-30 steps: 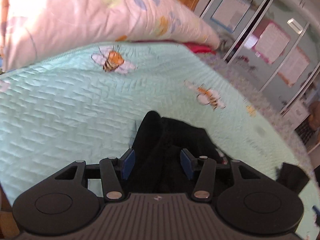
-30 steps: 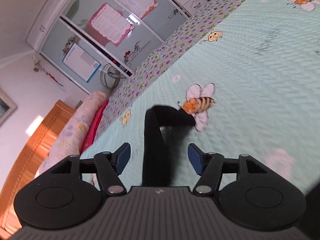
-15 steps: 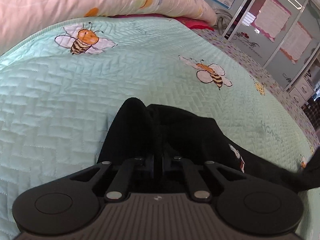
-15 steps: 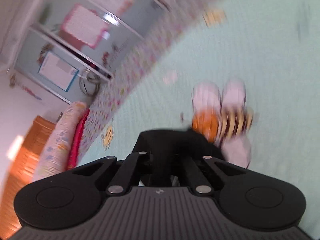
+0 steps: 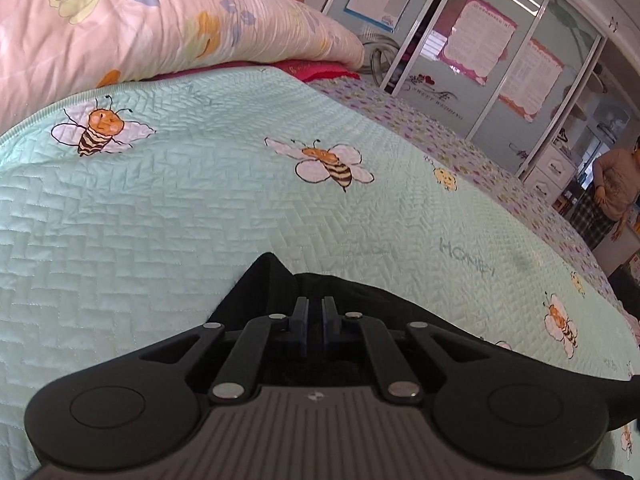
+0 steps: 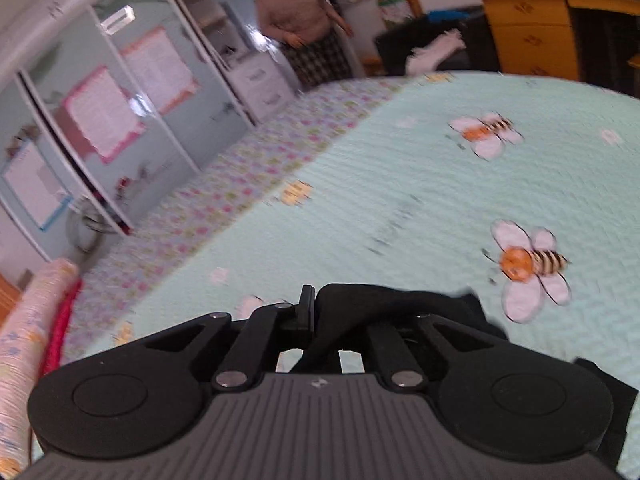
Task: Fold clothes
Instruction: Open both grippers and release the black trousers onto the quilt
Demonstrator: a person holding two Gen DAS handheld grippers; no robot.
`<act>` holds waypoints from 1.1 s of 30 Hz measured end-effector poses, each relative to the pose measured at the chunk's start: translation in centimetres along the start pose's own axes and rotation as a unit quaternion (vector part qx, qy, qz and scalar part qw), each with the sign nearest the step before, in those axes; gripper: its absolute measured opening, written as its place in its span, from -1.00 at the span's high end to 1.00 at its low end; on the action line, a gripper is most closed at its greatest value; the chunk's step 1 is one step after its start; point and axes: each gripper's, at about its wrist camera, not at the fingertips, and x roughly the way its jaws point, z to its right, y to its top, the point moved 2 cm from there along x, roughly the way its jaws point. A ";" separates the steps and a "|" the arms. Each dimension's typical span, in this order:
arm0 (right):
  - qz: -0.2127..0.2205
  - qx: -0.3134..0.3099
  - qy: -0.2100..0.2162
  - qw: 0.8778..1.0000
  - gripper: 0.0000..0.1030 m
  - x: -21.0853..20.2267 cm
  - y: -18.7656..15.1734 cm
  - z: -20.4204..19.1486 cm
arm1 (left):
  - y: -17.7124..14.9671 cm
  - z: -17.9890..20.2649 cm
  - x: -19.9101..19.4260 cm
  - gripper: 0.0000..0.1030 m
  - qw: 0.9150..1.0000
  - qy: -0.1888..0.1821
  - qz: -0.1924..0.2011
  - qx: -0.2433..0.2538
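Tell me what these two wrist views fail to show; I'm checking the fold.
- Black fabric garment: left wrist view, mostly behind the left gripper; type unclear.
- Same garment: right wrist view, motion-blurred, wrapped over the right gripper, hiding one finger.
- Grey printed word on the mint quilted bedspread: last letter unreadable.

Black garment (image 5: 360, 300), bee-patterned mint bedspread (image 5: 160, 220)

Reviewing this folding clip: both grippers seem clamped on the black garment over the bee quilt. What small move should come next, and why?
Probably lift both a little and draw them apart to pull the cloth taut. The left gripper and right gripper are each shut on the black garment, which looks bunched and slack on the quilt, so it likely needs spreading before a clean fold.
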 end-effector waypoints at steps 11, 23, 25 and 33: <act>-0.143 0.071 0.055 0.986 0.13 13.1 -2.6 1.6 | 1.7 -1.3 3.5 0.31 0.997 0.066 -0.029 0.004; -0.116 0.122 0.076 0.983 0.10 9.7 -1.5 14.8 | -1.5 2.3 -0.9 0.21 0.999 0.030 -0.009 0.017; -0.118 0.149 0.087 0.978 0.12 10.3 -2.0 15.5 | -1.9 2.7 -1.5 0.21 0.999 0.032 -0.011 0.022; -0.054 0.160 0.149 0.974 1.00 4.8 0.1 13.1 | -3.5 2.4 -3.4 0.15 0.999 0.038 -0.019 0.015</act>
